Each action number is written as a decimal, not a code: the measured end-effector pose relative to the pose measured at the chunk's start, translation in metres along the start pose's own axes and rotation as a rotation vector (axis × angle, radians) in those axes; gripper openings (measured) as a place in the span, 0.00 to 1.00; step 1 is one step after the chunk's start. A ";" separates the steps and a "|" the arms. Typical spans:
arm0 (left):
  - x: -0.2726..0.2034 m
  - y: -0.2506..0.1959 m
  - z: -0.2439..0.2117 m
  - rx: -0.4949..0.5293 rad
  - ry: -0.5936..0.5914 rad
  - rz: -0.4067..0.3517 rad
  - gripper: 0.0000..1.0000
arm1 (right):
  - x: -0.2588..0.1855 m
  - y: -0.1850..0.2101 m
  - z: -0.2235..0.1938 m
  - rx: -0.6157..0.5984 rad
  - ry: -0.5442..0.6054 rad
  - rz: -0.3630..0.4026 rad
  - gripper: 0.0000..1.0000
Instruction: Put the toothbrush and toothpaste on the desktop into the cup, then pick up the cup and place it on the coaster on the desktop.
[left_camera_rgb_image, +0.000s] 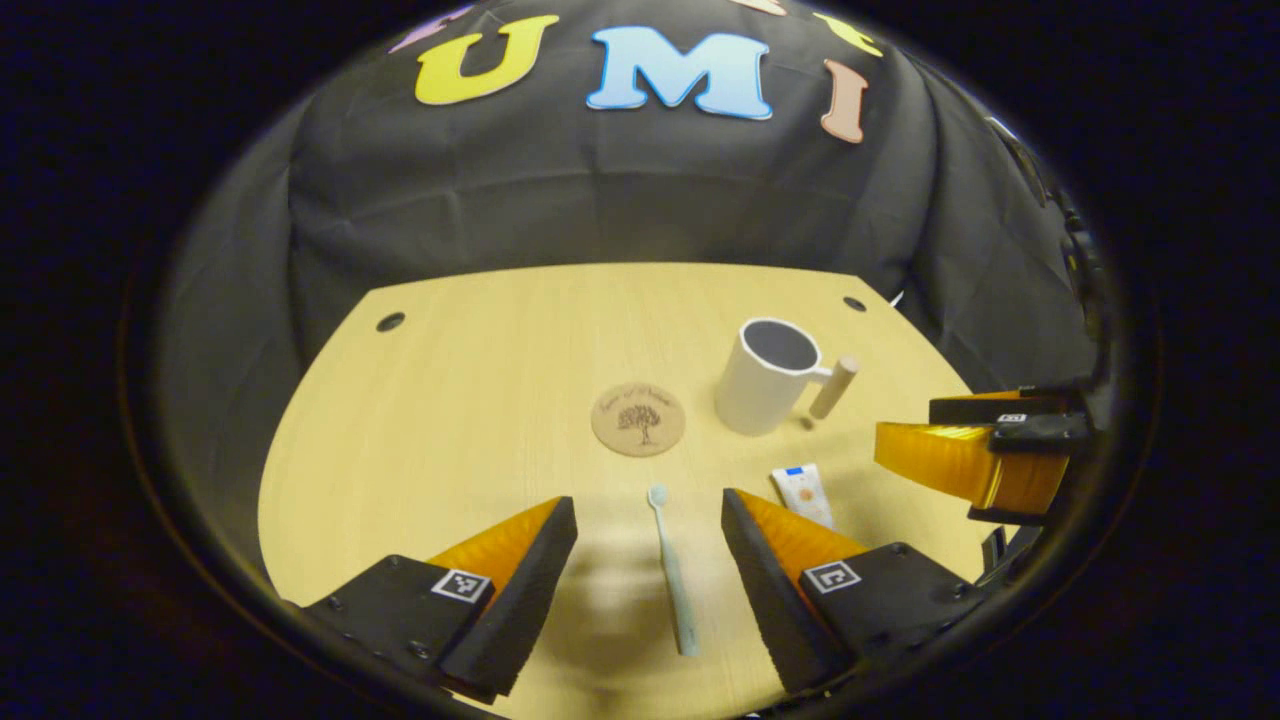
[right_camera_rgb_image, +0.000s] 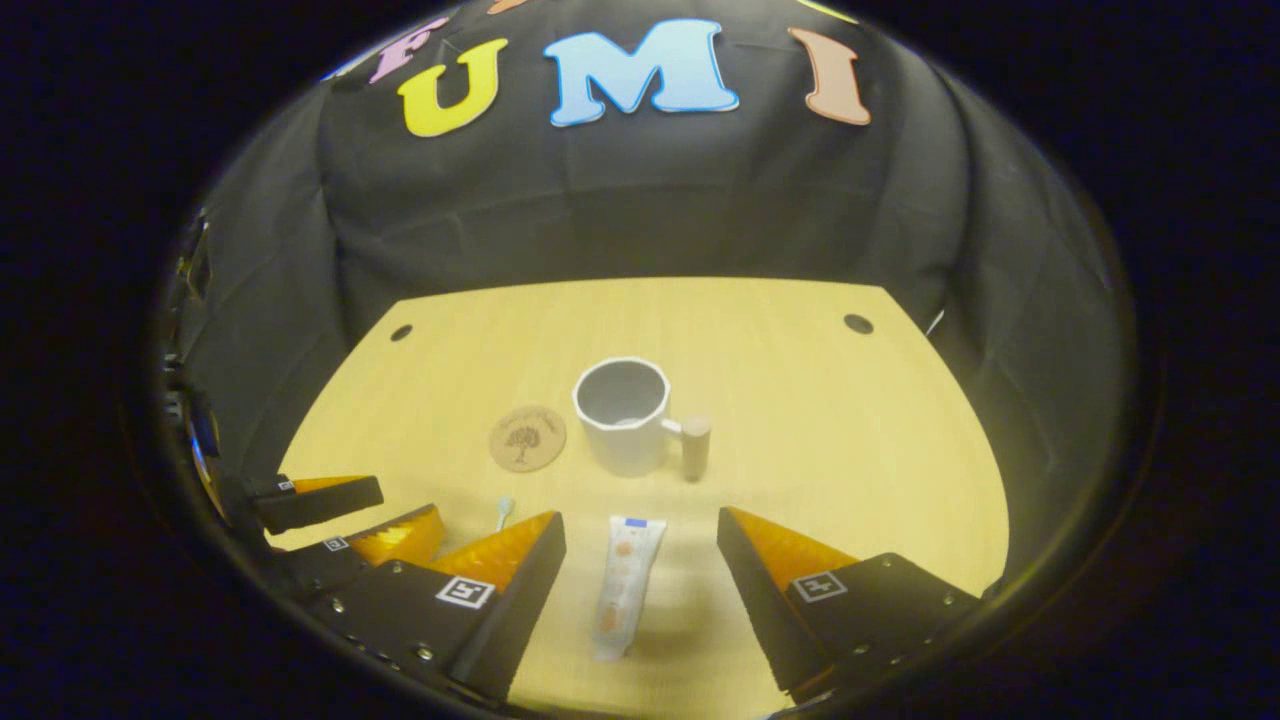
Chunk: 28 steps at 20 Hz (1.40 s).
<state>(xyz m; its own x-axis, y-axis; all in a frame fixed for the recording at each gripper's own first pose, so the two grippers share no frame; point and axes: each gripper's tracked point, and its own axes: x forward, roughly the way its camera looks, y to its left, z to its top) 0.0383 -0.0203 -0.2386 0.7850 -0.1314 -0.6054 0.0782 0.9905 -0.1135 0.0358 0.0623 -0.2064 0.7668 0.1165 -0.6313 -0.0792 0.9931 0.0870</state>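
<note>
The cup (left_camera_rgb_image: 768, 378) stands upright on the counter (left_camera_rgb_image: 480, 400), white outside, dark inside, and nothing lies in it as far as both views show. Its handle (left_camera_rgb_image: 834, 387) is a pale wooden peg standing off one side. The coaster (left_camera_rgb_image: 638, 419), a round cork disc printed with a tree, lies flat just beside the cup, apart from it and bare.

The counter is light wood with rounded corners and small dark holes near its far corners. Black cloth hangs behind and around it as the booth's wall.

The toothbrush (left_camera_rgb_image: 672, 568) lies flat on the counter, head toward the coaster. The toothpaste (right_camera_rgb_image: 624, 584) lies flat, its cap end toward the cup, well short of it.

The left tool (left_camera_rgb_image: 648, 570) is low over the counter with its jaws spread wide, the toothbrush between them and touched by neither finger. The right tool (right_camera_rgb_image: 640, 585) is likewise spread wide, straddling the toothpaste without contact. In the left gripper view the right tool also shows at the right edge, near the toothpaste.
</note>
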 end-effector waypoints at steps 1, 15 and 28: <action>0.002 0.000 -0.007 -0.004 0.019 0.001 0.98 | 0.006 0.000 -0.007 0.002 0.028 0.002 0.92; 0.056 -0.002 -0.071 -0.020 0.230 0.032 0.99 | 0.058 0.005 -0.071 -0.006 0.315 -0.018 0.81; 0.064 -0.001 -0.087 0.019 0.259 0.080 0.95 | 0.072 0.000 -0.095 -0.039 0.385 -0.054 0.79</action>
<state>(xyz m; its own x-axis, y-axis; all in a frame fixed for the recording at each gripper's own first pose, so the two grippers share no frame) 0.0351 -0.0333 -0.3453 0.6056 -0.0564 -0.7938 0.0354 0.9984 -0.0440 0.0306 0.0723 -0.3253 0.4757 0.0544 -0.8779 -0.0749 0.9970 0.0212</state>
